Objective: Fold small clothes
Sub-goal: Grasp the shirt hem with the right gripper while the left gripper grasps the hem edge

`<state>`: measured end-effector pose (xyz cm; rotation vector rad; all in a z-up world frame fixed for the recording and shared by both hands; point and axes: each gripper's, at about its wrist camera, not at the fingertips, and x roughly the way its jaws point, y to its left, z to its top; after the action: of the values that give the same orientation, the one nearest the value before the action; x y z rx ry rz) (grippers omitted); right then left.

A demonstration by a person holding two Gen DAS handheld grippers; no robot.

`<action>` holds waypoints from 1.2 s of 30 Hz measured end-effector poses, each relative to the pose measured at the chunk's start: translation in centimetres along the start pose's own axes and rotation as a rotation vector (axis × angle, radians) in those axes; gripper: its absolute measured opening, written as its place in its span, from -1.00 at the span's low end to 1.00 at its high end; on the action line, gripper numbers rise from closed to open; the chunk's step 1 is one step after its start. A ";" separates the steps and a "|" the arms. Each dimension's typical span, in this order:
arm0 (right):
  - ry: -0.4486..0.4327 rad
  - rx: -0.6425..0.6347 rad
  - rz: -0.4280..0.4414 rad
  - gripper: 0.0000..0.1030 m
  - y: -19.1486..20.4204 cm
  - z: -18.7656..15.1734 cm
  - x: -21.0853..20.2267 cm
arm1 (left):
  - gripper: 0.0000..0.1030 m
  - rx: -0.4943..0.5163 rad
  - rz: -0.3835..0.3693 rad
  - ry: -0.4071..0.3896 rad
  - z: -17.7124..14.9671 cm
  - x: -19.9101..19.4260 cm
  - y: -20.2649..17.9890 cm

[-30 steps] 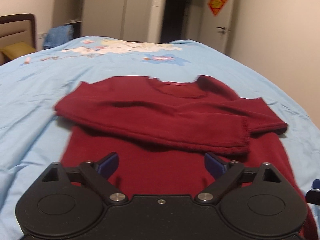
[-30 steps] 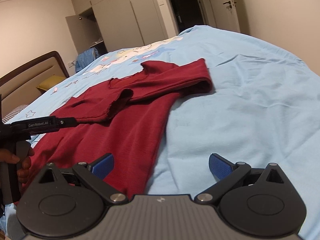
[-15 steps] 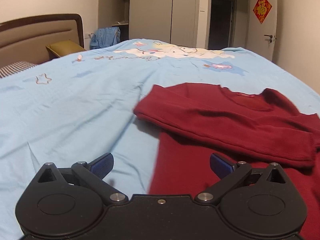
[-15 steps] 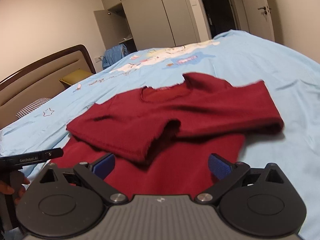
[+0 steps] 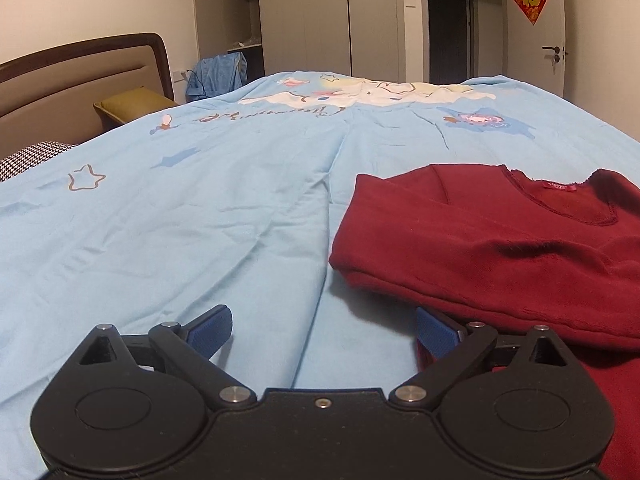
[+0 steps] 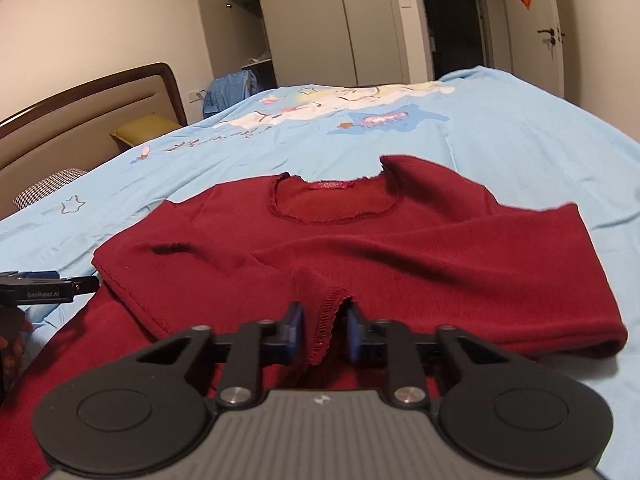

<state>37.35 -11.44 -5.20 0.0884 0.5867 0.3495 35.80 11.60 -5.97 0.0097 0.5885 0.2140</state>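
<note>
- Sweater (image 6: 360, 248), dark red, lies flat on the light blue bed (image 5: 200, 220), neckline toward twelve o'clock and both sleeves already crossed over the chest.
- From the left wrist view, the garment sits at about three o'clock, its folded shoulder edge near the right-hand blue pad.
- Right gripper (image 6: 322, 338) is over the lower middle of the sweater, and its fingers (image 6: 294, 334) are closing around a cuff (image 6: 326, 320) that stands between the pads. The pads look near the cloth, but I can't tell for sure that they are pressing it yet.
- Left gripper (image 5: 322, 330) has its fingers spread wide with only bedsheet between them; nothing is held. Its right pad sits just at the sweater's side edge.
- In the right wrist view the left gripper's tip shows at nine o'clock, beside the garment's left side, with part of a hand (image 6: 14, 344) on its handle.
- My read: the sleeves are done and the body fold is being set up.
- Next move seems to call for a firm pinch on the cuff or hem layer, the left fingers taking the matching edge, then both lifting together toward the neckline so the cloth doesn't skew.
</note>
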 end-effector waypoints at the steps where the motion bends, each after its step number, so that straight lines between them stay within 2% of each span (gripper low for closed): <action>1: -0.011 -0.027 -0.004 -0.71 0.2 0.3 -0.1 | 0.86 -0.002 -0.001 -0.006 0.2 0.2 0.0; 4: -0.057 -0.100 -0.018 -0.76 0.8 1.1 -0.8 | 0.78 0.004 0.000 -0.025 0.6 0.9 -0.2; 9: -0.092 -0.112 -0.021 -0.76 0.7 2.2 -1.6 | 0.60 0.029 0.004 -0.057 1.3 1.9 -0.6; 11: -0.095 -0.109 -0.025 -0.76 0.5 2.5 -1.7 | 0.48 0.034 -0.005 -0.082 1.6 1.9 -0.7; 18: -0.060 -0.120 -0.032 -0.75 -0.1 2.3 -1.4 | 0.28 0.064 -0.063 -0.179 2.4 0.6 -1.5; 23: -0.049 -0.118 -0.033 -0.75 -0.3 2.1 -1.2 | -0.18 0.078 -0.079 -0.168 3.0 1.0 -1.9; 27: -0.059 -0.128 -0.037 -0.75 -0.2 2.2 -1.5 | -0.50 0.068 -0.047 -0.139 3.3 1.6 -2.1; 28: -0.068 -0.132 -0.042 -0.75 -0.3 2.3 -1.6 | -0.67 0.062 -0.043 -0.132 3.3 1.7 -2.0; 33: -0.116 -0.183 -0.081 -0.84 -0.2 2.8 -2.2 | -0.75 0.099 -0.016 -0.148 2.8 1.2 -2.5; 36: -0.108 -0.224 -0.099 -0.85 0.0 2.7 -1.8 | -0.75 0.091 -0.018 -0.112 2.5 1.9 -2.4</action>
<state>37.46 -12.00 -1.99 -0.1366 0.4405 0.3102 39.14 9.79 -5.08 0.1037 0.4866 0.1680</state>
